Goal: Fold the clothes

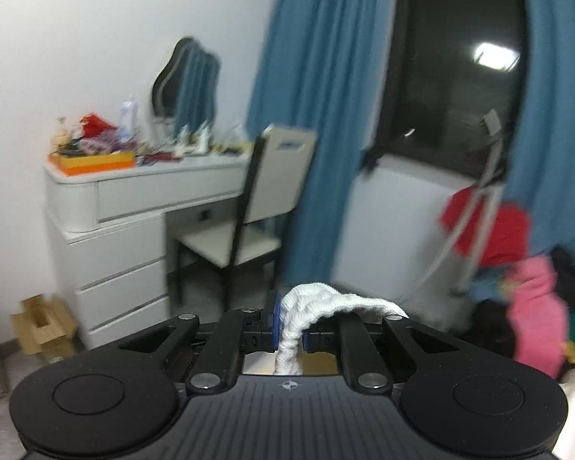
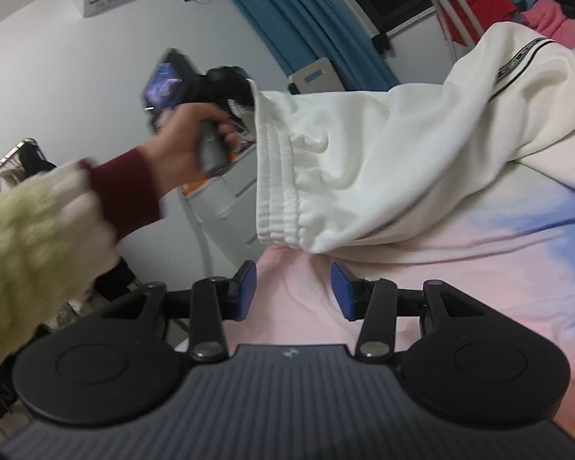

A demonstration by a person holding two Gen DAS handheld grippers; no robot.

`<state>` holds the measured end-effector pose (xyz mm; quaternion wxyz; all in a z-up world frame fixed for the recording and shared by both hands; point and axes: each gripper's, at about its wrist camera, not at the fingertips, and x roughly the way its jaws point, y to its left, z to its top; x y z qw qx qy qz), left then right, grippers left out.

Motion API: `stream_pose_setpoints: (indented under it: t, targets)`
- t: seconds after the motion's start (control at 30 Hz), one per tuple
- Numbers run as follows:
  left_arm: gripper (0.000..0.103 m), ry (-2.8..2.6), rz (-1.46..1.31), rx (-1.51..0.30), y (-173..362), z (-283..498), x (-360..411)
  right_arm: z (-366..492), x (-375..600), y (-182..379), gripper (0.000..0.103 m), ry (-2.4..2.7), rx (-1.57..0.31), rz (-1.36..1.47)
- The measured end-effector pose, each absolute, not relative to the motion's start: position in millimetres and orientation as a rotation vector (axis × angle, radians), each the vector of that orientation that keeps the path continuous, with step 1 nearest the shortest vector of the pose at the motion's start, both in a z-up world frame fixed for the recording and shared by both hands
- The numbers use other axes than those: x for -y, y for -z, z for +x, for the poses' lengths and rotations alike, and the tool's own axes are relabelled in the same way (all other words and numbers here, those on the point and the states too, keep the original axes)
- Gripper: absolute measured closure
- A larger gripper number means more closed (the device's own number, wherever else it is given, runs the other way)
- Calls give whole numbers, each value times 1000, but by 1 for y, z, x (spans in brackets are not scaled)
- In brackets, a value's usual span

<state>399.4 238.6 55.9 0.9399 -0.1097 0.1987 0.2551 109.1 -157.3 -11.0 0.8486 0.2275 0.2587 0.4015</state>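
Observation:
White sweatpants (image 2: 383,161) with a black side stripe lie partly on the pink and blue bed sheet (image 2: 479,268). Their elastic waistband (image 2: 276,176) hangs upright, lifted at its top corner. My left gripper (image 1: 287,326) is shut on the waistband's white ribbed fabric (image 1: 310,306), held up in the air; in the right wrist view it shows as a hand-held device (image 2: 226,92) at the waistband's upper corner. My right gripper (image 2: 293,291) is open and empty, just below the waistband's lower corner, above the sheet.
A white dresser (image 1: 134,207) with clutter and a chair (image 1: 245,222) stand by the wall. Blue curtains (image 1: 318,96) frame a dark window. A pile of red, pink and dark clothes (image 1: 525,268) lies at the right. A cardboard box (image 1: 42,326) sits on the floor.

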Motion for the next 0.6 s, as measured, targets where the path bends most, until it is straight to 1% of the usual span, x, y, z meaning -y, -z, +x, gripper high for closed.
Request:
stream_pose_setpoints:
  t: [0.13, 0.2, 0.23, 0.27, 0.3, 0.33, 0.37, 0.4, 0.47, 0.5, 0.53, 0.57, 0.6]
  targets:
    - [90, -555, -312, -558, -8, 443, -260, 134, 166, 21, 55, -772, -545, 462]
    - [85, -572, -359, -582, 8, 447, -266, 148, 172, 29, 55, -720, -560, 466]
    - [74, -578, -382, -592, 13, 447, -268, 153, 175, 34, 55, -698, -569, 469]
    - [52, -586, -408, -608, 15, 444, -271, 157, 179, 37, 55, -673, -574, 475]
    - [39, -596, -437, -630, 15, 440, -274, 161, 182, 39, 55, -653, -575, 487]
    - [23, -609, -464, -650, 15, 434, -277, 163, 185, 39, 55, -638, -577, 502]
    - [19, -614, -485, -663, 14, 424, -279, 166, 187, 40, 55, -623, -578, 517]
    - [19, -608, -503, -671, 11, 412, -281, 167, 189, 40, 55, -614, -578, 525]
    - [12, -594, -529, -689, 7, 386, -285, 165, 193, 39, 55, -605, -574, 530]
    - [11, -584, -530, -703, 5, 371, -285, 165, 195, 39, 53, -601, -572, 533]
    - [9, -576, -530, -711, 3, 355, -286, 163, 195, 38, 44, -596, -568, 530]
    - [7, -566, -533, -713, 1, 338, -284, 159, 195, 37, 40, -593, -562, 523]
    - [7, -548, -547, -713, 0, 320, -281, 156, 193, 35, 39, -590, -554, 515]
